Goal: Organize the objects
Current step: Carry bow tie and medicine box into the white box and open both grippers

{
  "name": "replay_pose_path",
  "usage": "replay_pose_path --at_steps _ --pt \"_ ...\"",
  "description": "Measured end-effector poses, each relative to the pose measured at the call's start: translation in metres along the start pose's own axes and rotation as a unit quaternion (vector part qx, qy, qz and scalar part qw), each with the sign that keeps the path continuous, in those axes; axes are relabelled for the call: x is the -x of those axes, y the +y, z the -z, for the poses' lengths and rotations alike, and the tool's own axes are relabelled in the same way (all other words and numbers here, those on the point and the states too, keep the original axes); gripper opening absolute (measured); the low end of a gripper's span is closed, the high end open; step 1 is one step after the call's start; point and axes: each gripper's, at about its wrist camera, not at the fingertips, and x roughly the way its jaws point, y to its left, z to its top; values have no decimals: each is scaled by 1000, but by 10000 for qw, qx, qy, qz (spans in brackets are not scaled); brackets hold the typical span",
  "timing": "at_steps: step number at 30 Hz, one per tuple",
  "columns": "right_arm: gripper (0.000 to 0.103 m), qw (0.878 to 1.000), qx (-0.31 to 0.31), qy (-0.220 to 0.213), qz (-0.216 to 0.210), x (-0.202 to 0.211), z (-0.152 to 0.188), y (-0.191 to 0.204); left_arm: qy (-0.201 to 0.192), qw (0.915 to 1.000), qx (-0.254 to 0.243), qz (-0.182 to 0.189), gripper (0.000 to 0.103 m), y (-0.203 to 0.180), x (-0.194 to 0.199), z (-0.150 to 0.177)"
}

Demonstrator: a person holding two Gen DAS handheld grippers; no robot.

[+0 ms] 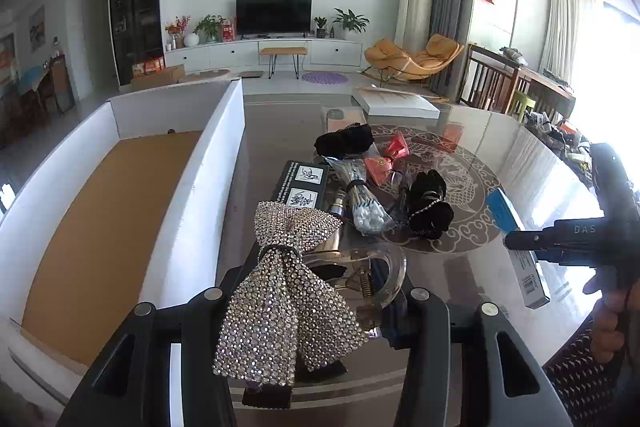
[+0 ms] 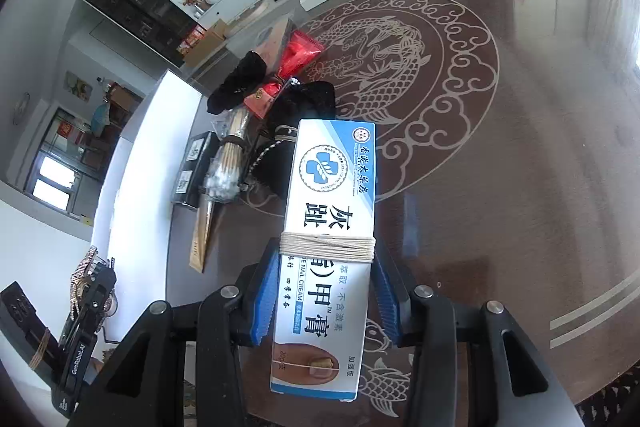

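Observation:
My left gripper (image 1: 316, 291) is shut on a rhinestone bow hair clip (image 1: 280, 291) with a clear claw, held just above the glass table beside the white box (image 1: 200, 187). My right gripper (image 2: 326, 291) is shut on a white and blue nail cream box (image 2: 328, 227) bound with string, held above the table; that box (image 1: 516, 239) and gripper also show at the right of the left wrist view. A pile lies on the table: black velvet scrunchies (image 1: 428, 207), cotton swabs (image 1: 366, 203), red packets (image 1: 384, 163), a black box (image 1: 300, 183).
The white box with a brown floor stands at the table's left, open on top. A flat white carton (image 1: 400, 103) lies at the far edge. The round glass table (image 2: 520, 147) has a fish pattern. A wooden chair (image 1: 492, 83) stands behind.

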Motion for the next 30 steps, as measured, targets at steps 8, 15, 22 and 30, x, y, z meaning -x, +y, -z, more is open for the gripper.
replay_pose_path --at_steps 8,15,22,30 --pt "44 9928 846 126 -836 0 -15 126 -85 9972 521 -530 48 95 20 -31" --pt "44 9610 2172 594 -1604 -53 2 310 396 9861 897 -1340 48 186 1 -26" --pt "64 9503 2778 1036 -948 -142 41 376 1055 9733 1141 -1689 67 219 -27 -5" --pt "95 9586 2840 -167 -129 -100 42 290 240 9851 897 -1448 97 172 2 -15"
